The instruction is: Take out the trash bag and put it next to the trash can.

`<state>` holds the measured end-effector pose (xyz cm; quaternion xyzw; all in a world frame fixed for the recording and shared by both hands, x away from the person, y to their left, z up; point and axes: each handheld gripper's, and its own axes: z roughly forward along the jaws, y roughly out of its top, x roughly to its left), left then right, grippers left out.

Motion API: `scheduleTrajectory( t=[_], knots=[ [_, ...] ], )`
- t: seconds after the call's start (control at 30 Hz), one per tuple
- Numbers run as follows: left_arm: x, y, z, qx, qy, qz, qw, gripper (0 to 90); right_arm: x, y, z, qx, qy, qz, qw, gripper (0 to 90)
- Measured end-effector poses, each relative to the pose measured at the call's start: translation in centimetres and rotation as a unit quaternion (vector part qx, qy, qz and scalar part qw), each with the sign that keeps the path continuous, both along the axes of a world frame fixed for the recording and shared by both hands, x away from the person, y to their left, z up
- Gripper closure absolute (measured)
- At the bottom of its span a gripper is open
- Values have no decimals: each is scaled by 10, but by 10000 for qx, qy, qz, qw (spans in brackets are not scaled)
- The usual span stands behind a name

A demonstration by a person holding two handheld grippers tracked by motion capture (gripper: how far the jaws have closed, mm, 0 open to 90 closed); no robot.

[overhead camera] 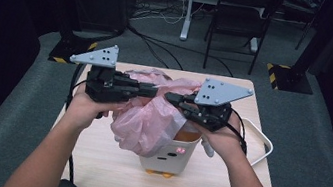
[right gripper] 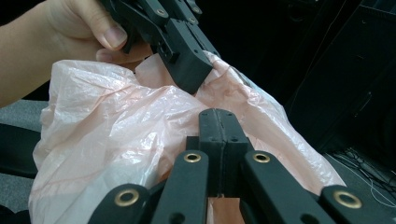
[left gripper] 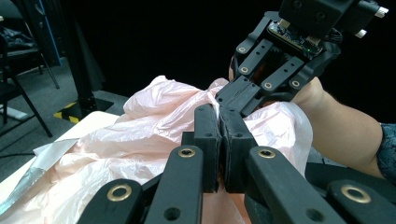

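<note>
Both the left gripper [overhead camera: 154, 90] and right gripper [overhead camera: 170, 96] had fingers clenched on the pink bag [overhead camera: 150, 121] above the small bin [overhead camera: 170, 156] on the tabletop [overhead camera: 93, 158], apparently mid-lining, so next the bag's mouth likely needed spreading over the rim.

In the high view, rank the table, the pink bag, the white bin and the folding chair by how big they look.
1. Table
2. Pink bag
3. Folding chair and white bin: roughly alike. The chair stands much farther back, so its small look proves nothing.
</note>
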<state>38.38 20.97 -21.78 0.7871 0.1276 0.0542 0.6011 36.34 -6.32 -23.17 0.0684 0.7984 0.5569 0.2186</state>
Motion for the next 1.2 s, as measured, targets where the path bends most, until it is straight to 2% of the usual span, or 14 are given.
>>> scheduleTrajectory(
  t=[0.2,0.3,0.5,0.63,0.77,0.97,1.2],
  knots=[
    [0,-2,-1,-3,62,-90,9999,863,1,2,-1,-41,-46,-42,10000,899],
    [2,-3,-5,-29,157,-197,9997,839,1,3,-1,-60,-43,-61,10000,900],
    [5,-6,-11,-89,345,-480,9982,717,2,4,-1,-66,-69,-92,9999,900],
    [4,-8,-13,-23,347,-421,9985,655,2,5,0,-59,-95,-108,9999,900],
    [3,-10,-15,133,289,-245,9992,613,1,4,0,8,-121,-107,9999,900],
    [2,-15,-19,280,271,-259,9989,654,-2,4,2,22,-161,-94,9998,900],
    [3,-16,-20,377,164,-103,9991,836,-3,2,3,71,-189,-104,9997,900]
  ],
)
